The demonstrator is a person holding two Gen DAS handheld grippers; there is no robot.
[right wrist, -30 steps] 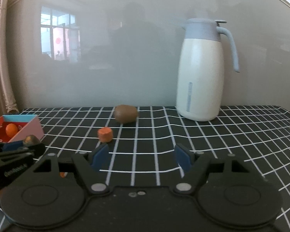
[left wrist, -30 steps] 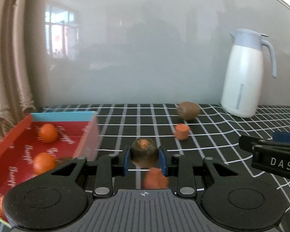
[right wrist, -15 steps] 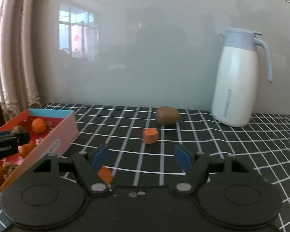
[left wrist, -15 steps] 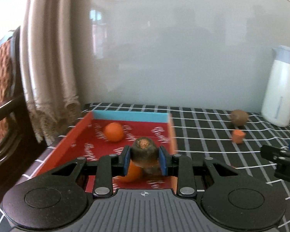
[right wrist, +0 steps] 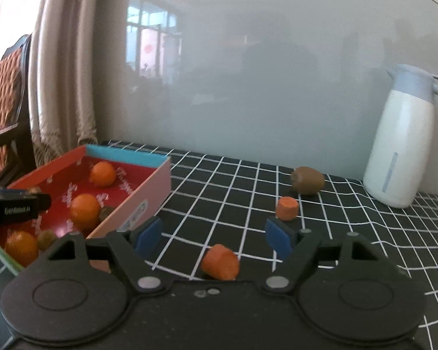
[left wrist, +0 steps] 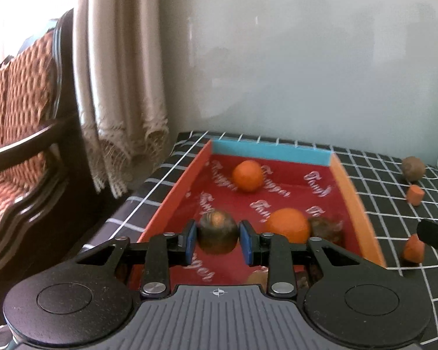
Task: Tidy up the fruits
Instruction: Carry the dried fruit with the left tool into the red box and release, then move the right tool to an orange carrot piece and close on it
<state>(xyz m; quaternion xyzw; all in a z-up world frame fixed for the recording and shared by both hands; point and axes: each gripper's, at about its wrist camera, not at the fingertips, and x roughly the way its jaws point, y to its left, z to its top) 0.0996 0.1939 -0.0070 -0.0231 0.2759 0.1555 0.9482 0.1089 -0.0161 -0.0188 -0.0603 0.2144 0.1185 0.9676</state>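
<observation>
Left gripper [left wrist: 218, 240] squeezes a brown fruit [left wrist: 217, 232] over the red box [left wrist: 280, 157]. Right gripper [right wrist: 213, 234] is opening w/ nothing inside, above an orange chunk [right wrist: 220, 262] on the table [right wrist: 350, 218].

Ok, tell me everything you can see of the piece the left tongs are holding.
The dark brown piece is small, rounded and dull-skinned, with an orange cut face turned up toward the camera. The left tongs clamp it by its sides between blue pads. It hangs above the red box, apart from the oranges inside.
</observation>
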